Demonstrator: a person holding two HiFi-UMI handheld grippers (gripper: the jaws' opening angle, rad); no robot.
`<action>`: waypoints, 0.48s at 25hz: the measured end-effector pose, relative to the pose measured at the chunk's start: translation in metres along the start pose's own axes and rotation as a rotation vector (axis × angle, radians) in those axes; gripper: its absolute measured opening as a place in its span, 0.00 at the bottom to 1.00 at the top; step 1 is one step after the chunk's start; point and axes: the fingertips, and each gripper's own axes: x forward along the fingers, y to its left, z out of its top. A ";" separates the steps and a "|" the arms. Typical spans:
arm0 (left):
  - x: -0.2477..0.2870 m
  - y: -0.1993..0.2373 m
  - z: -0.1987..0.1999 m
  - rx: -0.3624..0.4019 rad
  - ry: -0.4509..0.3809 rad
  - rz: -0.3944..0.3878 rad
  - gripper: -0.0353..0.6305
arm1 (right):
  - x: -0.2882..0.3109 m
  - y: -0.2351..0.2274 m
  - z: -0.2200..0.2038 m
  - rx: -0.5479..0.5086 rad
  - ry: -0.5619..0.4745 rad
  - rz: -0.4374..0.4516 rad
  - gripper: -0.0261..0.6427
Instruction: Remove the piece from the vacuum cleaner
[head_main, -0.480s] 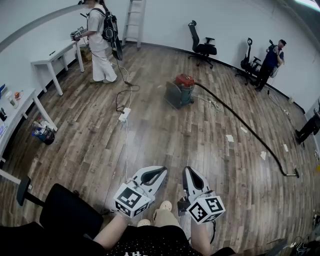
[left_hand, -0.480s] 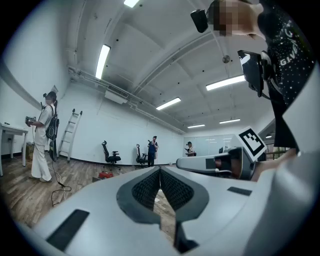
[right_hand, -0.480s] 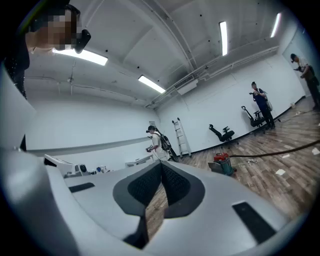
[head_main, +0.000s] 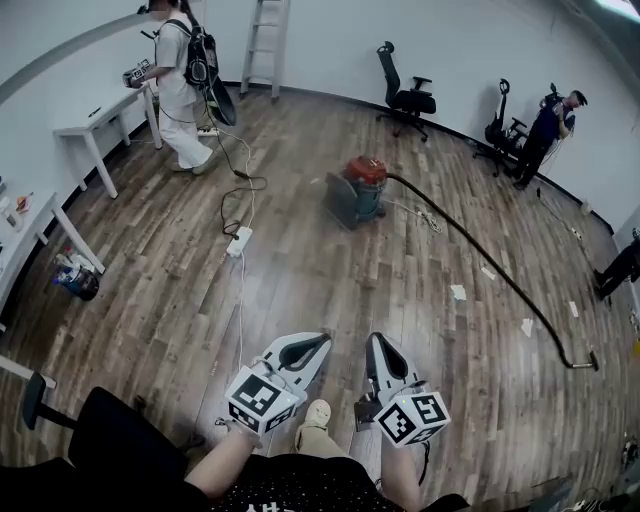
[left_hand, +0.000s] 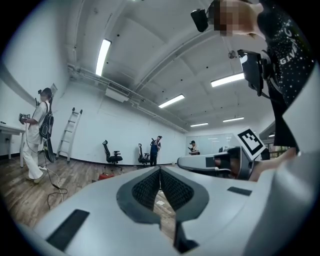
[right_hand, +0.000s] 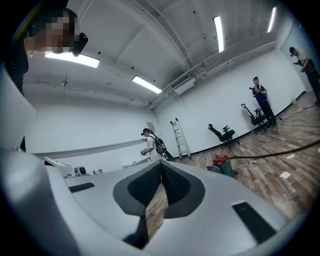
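Note:
The vacuum cleaner (head_main: 357, 190), a teal drum with a red lid, stands on the wood floor well ahead of me. Its long black hose (head_main: 480, 260) runs right across the floor to a nozzle (head_main: 583, 362). The cleaner also shows small in the left gripper view (left_hand: 104, 176) and in the right gripper view (right_hand: 222, 164). My left gripper (head_main: 316, 345) and right gripper (head_main: 376, 345) are held side by side near my body, far from the cleaner. Both are shut with nothing between the pads.
A person with a backpack (head_main: 180, 85) stands by a white table (head_main: 100, 125) at the far left, cables and a power strip (head_main: 238, 240) trailing behind. A ladder (head_main: 268, 40), office chairs (head_main: 405, 95) and another person (head_main: 550, 125) line the far wall. Paper scraps (head_main: 458, 292) lie on the floor.
The view has shifted slightly, with the cleaner a little nearer the centre. The person at the far left has stepped toward the table. Both grippers hold their place.

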 end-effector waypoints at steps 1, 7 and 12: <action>0.014 0.006 0.002 0.001 -0.004 0.007 0.07 | 0.009 -0.011 0.006 -0.005 0.001 0.006 0.06; 0.094 0.037 0.008 0.006 -0.018 0.039 0.07 | 0.055 -0.084 0.034 -0.010 0.005 0.027 0.06; 0.136 0.059 0.009 -0.006 -0.031 0.075 0.07 | 0.084 -0.126 0.046 -0.010 0.010 0.047 0.06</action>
